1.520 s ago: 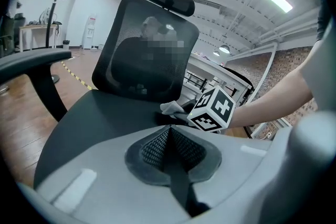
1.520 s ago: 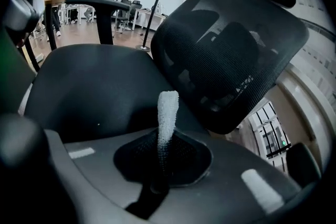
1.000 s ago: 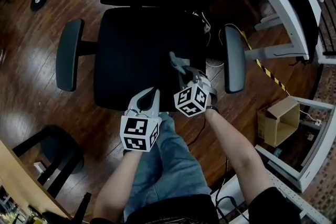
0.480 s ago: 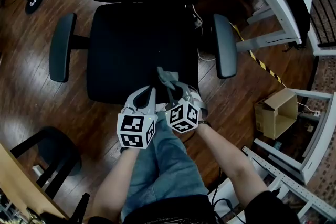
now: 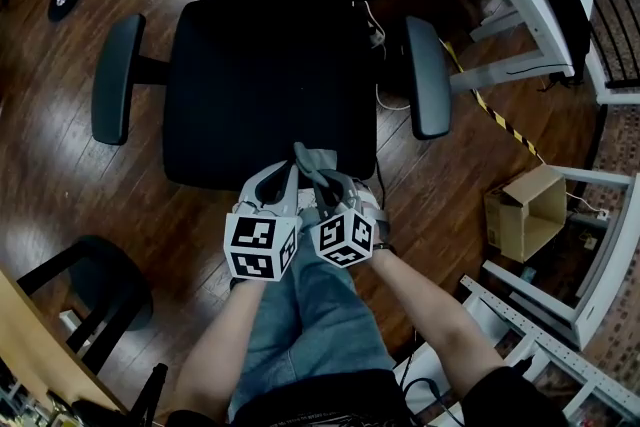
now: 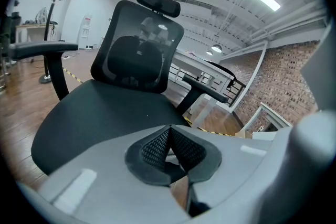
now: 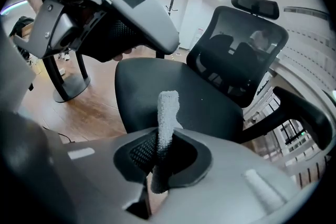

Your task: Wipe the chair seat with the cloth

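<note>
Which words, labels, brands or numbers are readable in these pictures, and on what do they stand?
No text is readable.
Cubes on the left gripper and right gripper: square patterns only, no letters.
Wall notice: too small to read.

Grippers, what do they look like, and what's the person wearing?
Left gripper and right gripper: light grey curved shells, black textured pads, each topped by a white cube with black square markers. Person wears blue jeans and a dark short-sleeved top.

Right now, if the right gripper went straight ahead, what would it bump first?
Probably the chair seat, cloth first: the right gripper is shut on the cloth, which sticks out ahead. Depth is unclear; it might skim over to the backrest.
</note>
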The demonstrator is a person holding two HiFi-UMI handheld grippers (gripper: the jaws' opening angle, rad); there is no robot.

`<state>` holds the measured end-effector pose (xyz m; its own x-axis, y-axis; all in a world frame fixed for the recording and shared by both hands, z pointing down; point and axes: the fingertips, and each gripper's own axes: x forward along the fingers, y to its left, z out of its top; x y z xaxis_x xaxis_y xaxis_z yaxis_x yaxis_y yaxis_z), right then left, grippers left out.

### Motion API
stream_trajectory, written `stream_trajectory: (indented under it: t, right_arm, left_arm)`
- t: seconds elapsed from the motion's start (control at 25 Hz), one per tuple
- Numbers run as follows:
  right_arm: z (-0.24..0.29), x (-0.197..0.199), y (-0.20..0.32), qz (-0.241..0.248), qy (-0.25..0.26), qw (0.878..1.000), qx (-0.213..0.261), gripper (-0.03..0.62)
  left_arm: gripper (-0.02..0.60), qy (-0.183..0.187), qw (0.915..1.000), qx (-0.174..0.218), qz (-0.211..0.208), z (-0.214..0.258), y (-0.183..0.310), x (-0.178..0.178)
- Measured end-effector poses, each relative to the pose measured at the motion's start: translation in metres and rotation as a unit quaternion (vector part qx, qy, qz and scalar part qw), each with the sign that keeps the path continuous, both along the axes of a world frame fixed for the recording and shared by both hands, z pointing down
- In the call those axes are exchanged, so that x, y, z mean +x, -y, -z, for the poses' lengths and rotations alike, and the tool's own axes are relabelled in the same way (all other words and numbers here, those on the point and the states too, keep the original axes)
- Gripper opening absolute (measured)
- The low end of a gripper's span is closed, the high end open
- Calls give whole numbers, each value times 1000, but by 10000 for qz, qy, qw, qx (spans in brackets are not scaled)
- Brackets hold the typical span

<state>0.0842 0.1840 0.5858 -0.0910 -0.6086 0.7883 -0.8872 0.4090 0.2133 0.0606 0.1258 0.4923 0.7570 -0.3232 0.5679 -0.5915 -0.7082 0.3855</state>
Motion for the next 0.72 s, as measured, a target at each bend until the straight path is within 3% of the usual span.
stream_trajectory:
  t: [0.36, 0.72]
  right_arm:
    - [21, 21, 22, -195, -173, 9988, 418, 11]
    - [54, 79, 102, -800, -272, 9926, 875, 11]
  left_arm:
    - [5, -20, 10000, -7, 50, -1, 7, 0]
    - [5, -151, 9998, 121, 45, 16, 34, 15]
